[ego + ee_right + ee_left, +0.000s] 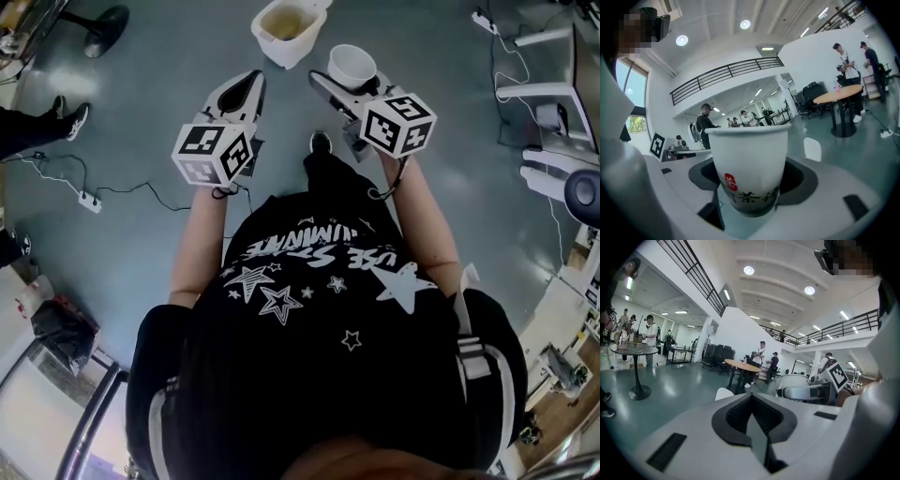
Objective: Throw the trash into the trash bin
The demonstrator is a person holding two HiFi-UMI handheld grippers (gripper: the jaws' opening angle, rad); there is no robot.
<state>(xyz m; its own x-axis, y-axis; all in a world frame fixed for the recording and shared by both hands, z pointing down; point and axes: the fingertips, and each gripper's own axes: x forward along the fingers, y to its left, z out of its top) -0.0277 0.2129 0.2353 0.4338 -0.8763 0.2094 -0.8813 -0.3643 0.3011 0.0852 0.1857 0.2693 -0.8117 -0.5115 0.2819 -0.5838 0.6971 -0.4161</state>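
In the head view a cream trash bin (286, 30) with a liner stands on the grey-green floor, straight ahead of both grippers. My right gripper (339, 82) is shut on a white paper cup (352, 64), held upright just right of the bin. In the right gripper view the cup (749, 161), printed with a red mark and dark characters, stands between the jaws of the right gripper (750, 192). My left gripper (253, 84) is shut and empty, just left of and below the bin. In the left gripper view the left gripper (752, 416) shows its jaws meeting with nothing between them.
A power strip (90, 200) with a trailing cable lies on the floor at left, near a bystander's shoes (71, 120). A round stand base (105, 26) is at the top left. White furniture (553, 94) and cables line the right. Tables and people stand farther off.
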